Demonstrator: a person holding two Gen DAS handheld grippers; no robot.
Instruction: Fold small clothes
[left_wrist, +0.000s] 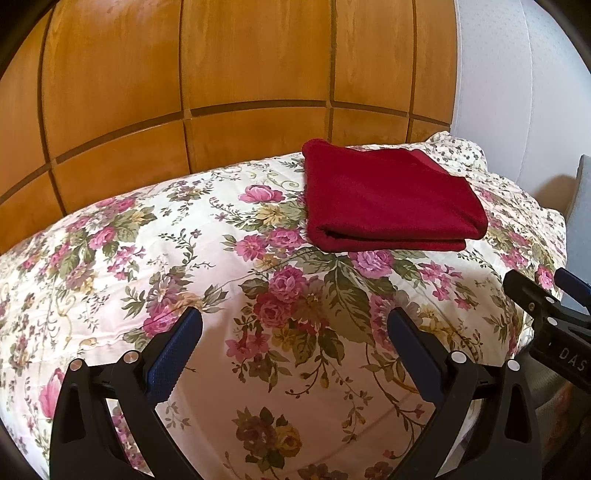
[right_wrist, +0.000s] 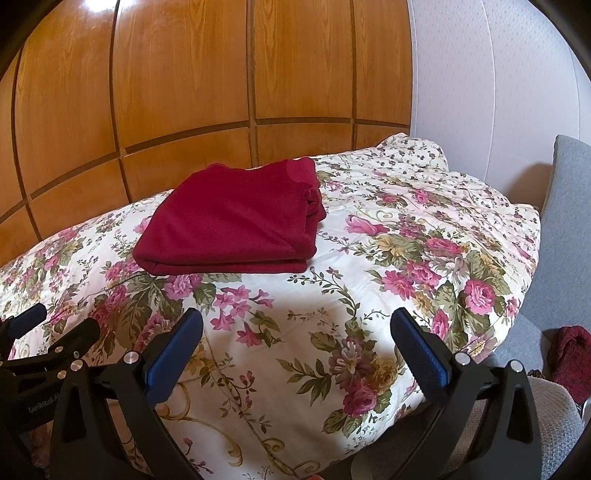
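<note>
A dark red garment (left_wrist: 388, 195) lies folded into a neat rectangle on the floral quilt (left_wrist: 221, 266), toward its far side. In the right wrist view the same red garment (right_wrist: 236, 225) sits left of centre on the quilt (right_wrist: 369, 258). My left gripper (left_wrist: 293, 325) hovers over the quilt's near part, open, nothing between its blue pads. My right gripper (right_wrist: 295, 326) is likewise open and empty, well short of the garment. Each gripper shows at the edge of the other's view: the right gripper (left_wrist: 546, 291) and the left gripper (right_wrist: 55, 325).
Wooden panelling (left_wrist: 221, 74) rises behind the quilt. A white wall (right_wrist: 498, 74) is to the right. A grey upholstered cushion (right_wrist: 561, 240) stands at the quilt's right edge, with another dark red cloth (right_wrist: 570, 354) lying low beside it.
</note>
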